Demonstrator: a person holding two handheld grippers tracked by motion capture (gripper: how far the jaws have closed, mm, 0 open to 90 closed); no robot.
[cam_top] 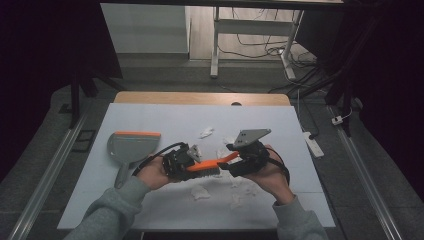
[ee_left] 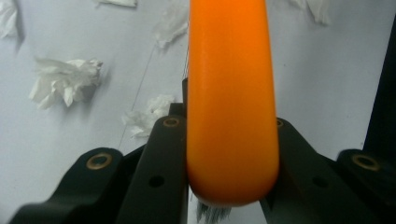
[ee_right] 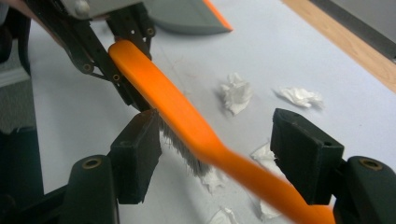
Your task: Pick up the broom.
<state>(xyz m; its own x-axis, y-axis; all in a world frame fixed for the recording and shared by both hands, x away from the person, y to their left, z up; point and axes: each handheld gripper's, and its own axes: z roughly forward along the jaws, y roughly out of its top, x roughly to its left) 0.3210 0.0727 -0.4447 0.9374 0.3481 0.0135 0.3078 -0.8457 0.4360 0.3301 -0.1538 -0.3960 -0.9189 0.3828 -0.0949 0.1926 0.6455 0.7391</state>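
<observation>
A person sits at a white table (cam_top: pixel 150 115), holding a two-jaw gripper in each hand just below the centre of the high view. Between the two grippers, lifted above the table, is an orange-handled brush (cam_top: pixel 212 163) with short grey bristles.

The left gripper (cam_top: pixel 179 161) has its jaws closed on the broad, rounded end of the brush; in the left gripper view the orange plastic fills the middle of the frame, pinched from both sides.

The right gripper (cam_top: pixel 243 161) has its jaws spread wide. In the right gripper view the brush (ee_right: pixel 196 133) runs diagonally from upper left to lower right between them, and neither jaw appears to press on it.

The brush looks light and rigid, made of smooth hard plastic that could slip or pivot in a narrow pinch. The bristles are soft and give no hold. The slim handle toward the lower right of the right gripper view seems the best place to grasp.

Crumpled white paper scraps (cam_top: pixel 200 192) lie scattered around the centre of the table. A grey dustpan (cam_top: pixel 128 148) with an orange edge lies at centre left.
</observation>
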